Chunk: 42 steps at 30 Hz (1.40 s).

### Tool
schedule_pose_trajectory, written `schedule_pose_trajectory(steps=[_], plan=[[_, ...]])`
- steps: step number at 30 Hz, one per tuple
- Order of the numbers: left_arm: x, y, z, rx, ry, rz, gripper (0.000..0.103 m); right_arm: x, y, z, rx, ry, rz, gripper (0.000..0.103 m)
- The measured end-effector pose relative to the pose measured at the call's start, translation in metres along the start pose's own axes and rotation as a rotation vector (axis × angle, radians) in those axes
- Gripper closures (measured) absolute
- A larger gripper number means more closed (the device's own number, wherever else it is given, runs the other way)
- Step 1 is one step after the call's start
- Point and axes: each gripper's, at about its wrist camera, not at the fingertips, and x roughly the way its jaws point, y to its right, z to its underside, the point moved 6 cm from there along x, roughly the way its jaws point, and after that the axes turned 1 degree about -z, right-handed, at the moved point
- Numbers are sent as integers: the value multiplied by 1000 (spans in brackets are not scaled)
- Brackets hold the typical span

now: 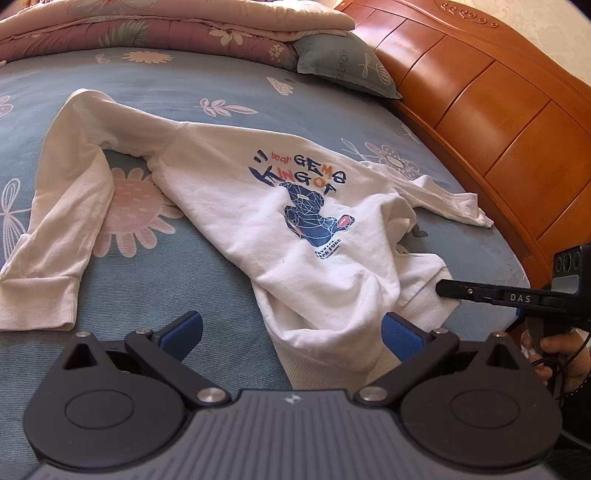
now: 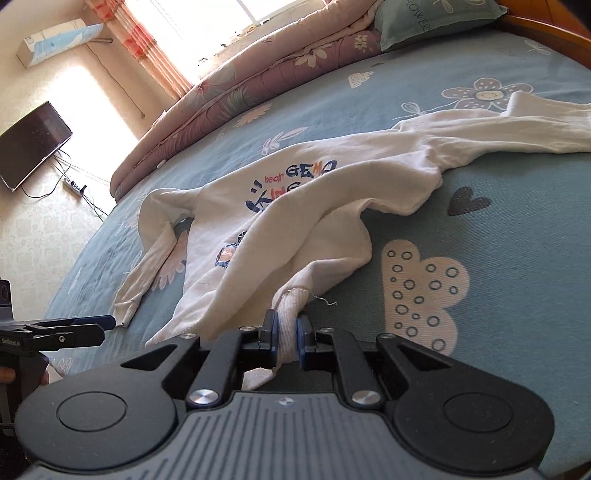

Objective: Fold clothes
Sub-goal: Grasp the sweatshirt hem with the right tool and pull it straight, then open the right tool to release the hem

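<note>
A white sweatshirt [image 1: 258, 206] lies face up on the blue flowered bed sheet [image 1: 155, 288], its chest print reading "bear GEME KING OF" above a dark blue bear; no box, basket or other container shows in either view, so the bed itself is the only thing holding anything. One sleeve [image 1: 62, 221] bends out and back down toward the near edge, its ribbed cuff flat on the sheet; the other sleeve [image 1: 443, 199] stretches toward the wooden headboard [image 1: 498, 122]. The hem near the cameras is bunched and ridged rather than flat.

The left gripper [image 1: 291, 332] hovers low over the near hem with its blue pads spread wide; one pad sits just beside the cloth, the other over bare sheet, and nothing is between them. The right gripper [image 2: 286, 332] has its jaws pinching a twisted bit of ribbed hem, the cloth rising from the pads in a raised fold across the shirt body; a loose thread hangs beside the pinch. In the left view the right tool's black finger rests at the hem's edge.

Farther back, a folded quilt [image 1: 147, 33] and a grey-green pillow [image 1: 340, 62] lie along the bed; the right view also shows a wall television [image 2: 33, 144], curtains [image 2: 147, 44] and an air conditioner [image 2: 59, 40].
</note>
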Motion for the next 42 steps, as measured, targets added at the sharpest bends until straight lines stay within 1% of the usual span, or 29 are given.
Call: schedule_pose_trajectory(steps=[6, 10, 14, 19, 22, 25, 27, 29, 33, 36, 38, 41, 42], plan=[[3, 9, 1, 26, -5, 11, 1, -34, 18, 6, -6, 0, 93, 89], [4, 16, 1, 43, -8, 18, 1, -44, 38, 14, 24, -15, 167, 89], [2, 11, -2, 47, -6, 4, 1, -50, 59, 24, 69, -38, 233, 89], [-2, 4, -5, 53, -4, -15, 1, -58, 74, 32, 97, -62, 313, 88], [-4, 1, -8, 56, -3, -25, 1, -64, 70, 25, 92, -28, 334, 85], [-6, -3, -10, 59, -2, -36, 1, -66, 52, 12, 18, 5, 354, 83], [-8, -13, -10, 41, 5, -46, 1, -65, 36, 3, -33, 23, 351, 81], [-11, -24, -10, 24, 12, -56, 1, -62, 21, -6, -71, 43, 340, 76], [-16, -45, -10, -12, 25, -75, 1, -51, -13, -19, -156, 55, 280, 74], [-20, -60, -9, -39, 35, -89, 1, -33, -35, -18, -202, 20, 231, 68], [-23, -71, -9, -57, 42, -98, 1, -21, -46, -14, -219, -7, 206, 68], [-26, -100, -5, -143, 61, -90, 1, -4, -60, -5, -221, -38, 163, 64], [-27, -110, -3, -172, 68, -87, 1, 1, -64, -1, -217, -46, 151, 61]])
